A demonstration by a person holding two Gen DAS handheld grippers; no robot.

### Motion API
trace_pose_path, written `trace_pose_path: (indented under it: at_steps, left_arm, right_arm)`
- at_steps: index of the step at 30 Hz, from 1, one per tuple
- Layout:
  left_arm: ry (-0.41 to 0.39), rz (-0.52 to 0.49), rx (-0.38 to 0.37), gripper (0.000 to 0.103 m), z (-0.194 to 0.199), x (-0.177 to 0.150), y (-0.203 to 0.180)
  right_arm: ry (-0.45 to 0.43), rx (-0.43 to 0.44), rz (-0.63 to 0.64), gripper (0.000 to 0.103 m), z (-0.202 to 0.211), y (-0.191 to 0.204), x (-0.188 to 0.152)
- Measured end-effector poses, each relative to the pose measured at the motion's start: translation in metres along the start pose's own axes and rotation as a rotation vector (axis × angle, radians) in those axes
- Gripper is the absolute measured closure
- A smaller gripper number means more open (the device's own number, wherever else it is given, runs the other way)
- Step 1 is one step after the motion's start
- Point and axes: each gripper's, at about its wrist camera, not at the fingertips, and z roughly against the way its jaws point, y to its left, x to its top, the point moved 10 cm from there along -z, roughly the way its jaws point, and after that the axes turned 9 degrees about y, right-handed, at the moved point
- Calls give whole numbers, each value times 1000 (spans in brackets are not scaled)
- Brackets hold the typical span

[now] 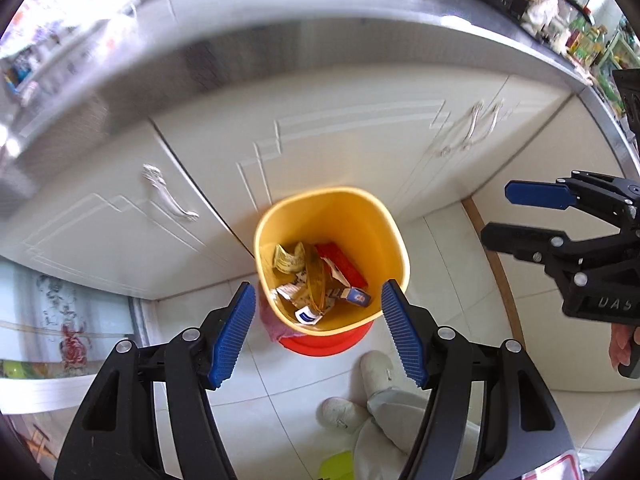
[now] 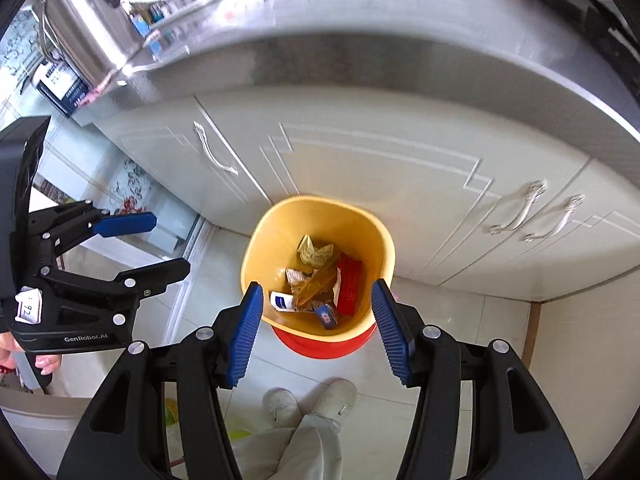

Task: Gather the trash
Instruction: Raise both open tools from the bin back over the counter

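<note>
A yellow trash bin (image 1: 384, 220) (image 2: 372, 232) stands on the tiled floor against the white cabinets. It holds several pieces of trash: crumpled paper (image 1: 286, 258) (image 2: 314, 252), a red packet (image 1: 344, 260) (image 2: 349, 280), a blue-and-white carton (image 1: 358, 296) (image 2: 327, 317) and torn wrappers. My left gripper (image 1: 318, 336) hovers open and empty above the bin's near rim; it also shows in the right wrist view (image 2: 160, 244). My right gripper (image 2: 316, 334) is open and empty above the same rim; it also shows in the left wrist view (image 1: 496, 214).
A red base (image 1: 324, 342) (image 2: 324, 344) sits under the bin. White cabinet doors with metal handles (image 1: 170, 196) (image 2: 516, 210) stand behind it, under a grey countertop (image 2: 360, 60). The person's white shoes (image 1: 374, 368) (image 2: 312, 400) are on the floor below. A steel pot (image 2: 88, 20) stands on the counter.
</note>
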Motion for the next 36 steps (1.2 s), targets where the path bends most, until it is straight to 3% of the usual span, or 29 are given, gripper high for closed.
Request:
trace_pose_path:
  at_steps: [10, 20, 26, 36]
  left_arm:
    - [-132, 21, 39, 34, 75, 19, 10]
    - [-191, 56, 47, 33, 103, 62, 30]
    - [-213, 81, 48, 32, 103, 110, 42]
    - [-217, 202, 34, 29, 77, 221, 71]
  right_arm:
    - [-165, -40, -37, 44, 89, 12, 27]
    - [-255, -58, -24, 43, 120, 12, 81]
    - [-284, -46, -17, 43, 117, -9, 135]
    - [-269, -23, 14, 43, 89, -60, 244]
